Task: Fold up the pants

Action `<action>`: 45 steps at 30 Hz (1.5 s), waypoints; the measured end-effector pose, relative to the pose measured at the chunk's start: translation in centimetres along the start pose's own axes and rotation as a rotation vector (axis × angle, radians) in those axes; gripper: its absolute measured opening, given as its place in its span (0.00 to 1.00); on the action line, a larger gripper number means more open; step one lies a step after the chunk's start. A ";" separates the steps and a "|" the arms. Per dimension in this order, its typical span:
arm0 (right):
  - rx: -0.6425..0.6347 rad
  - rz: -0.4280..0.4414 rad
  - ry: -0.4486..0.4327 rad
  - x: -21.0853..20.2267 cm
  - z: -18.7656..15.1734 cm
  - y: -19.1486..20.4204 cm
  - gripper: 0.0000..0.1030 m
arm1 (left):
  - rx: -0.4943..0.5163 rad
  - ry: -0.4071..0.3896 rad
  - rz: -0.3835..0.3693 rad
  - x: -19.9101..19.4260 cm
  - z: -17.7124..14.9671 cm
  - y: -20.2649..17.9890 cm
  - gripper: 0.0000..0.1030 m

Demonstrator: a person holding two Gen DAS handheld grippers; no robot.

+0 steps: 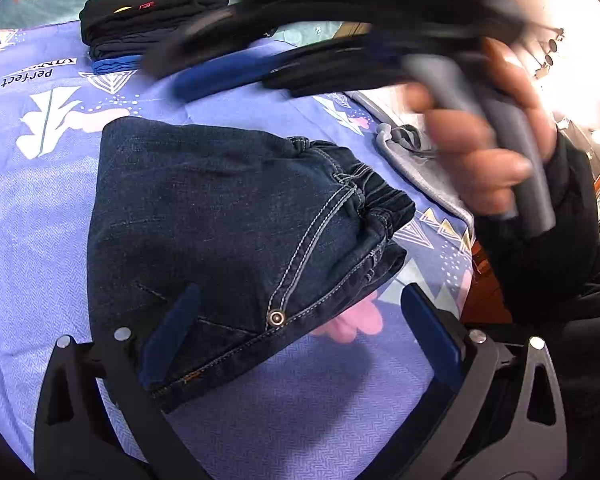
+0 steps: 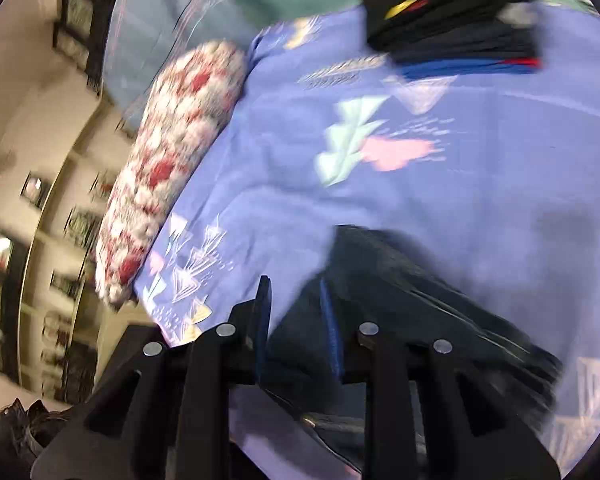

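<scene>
Dark denim pants lie folded on a purple-blue patterned sheet, with the elastic waistband toward the right. My left gripper stands open wide over their near corner. Its left finger is above the denim and its right finger is past the denim's edge, above the sheet. A hand holds my right gripper, which is blurred in the air above the pants' far side. In the right wrist view the right gripper shows a narrow gap with nothing clamped, and the pants lie below it.
A stack of folded dark clothes sits at the far side of the bed. A grey garment lies by the right edge. A red-and-white fluffy roll lies along the bed's side, with shelves beyond.
</scene>
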State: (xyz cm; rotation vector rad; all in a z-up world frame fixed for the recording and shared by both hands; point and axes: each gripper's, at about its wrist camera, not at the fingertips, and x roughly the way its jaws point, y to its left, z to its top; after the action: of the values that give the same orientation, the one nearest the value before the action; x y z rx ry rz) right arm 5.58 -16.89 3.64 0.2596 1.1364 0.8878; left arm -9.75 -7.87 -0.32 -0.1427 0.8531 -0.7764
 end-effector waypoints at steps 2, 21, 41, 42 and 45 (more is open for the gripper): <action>0.027 -0.080 0.094 4.4 0.8 -2.0 0.20 | -0.001 0.001 0.015 0.1 -0.2 0.1 0.98; 0.084 0.028 -0.043 -1.1 -2.2 -3.9 0.49 | -0.135 -0.039 -0.131 -3.3 1.0 2.9 0.98; 0.390 0.083 -0.019 -2.6 -11.0 -14.2 0.99 | -0.293 0.255 -0.051 5.0 4.9 11.2 0.98; 0.396 0.089 -0.011 -2.1 -10.4 -14.2 0.99 | -0.281 0.253 -0.035 5.2 4.9 10.8 0.98; 0.358 0.081 0.002 -2.1 -10.1 -13.9 0.99 | -0.278 0.238 -0.015 5.1 4.8 10.4 0.98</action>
State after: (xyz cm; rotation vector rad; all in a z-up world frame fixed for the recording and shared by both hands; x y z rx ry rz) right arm 3.17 -29.81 -7.60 0.6012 1.2908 0.7508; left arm 1.62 -4.69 -4.55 -0.3073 1.1864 -0.6941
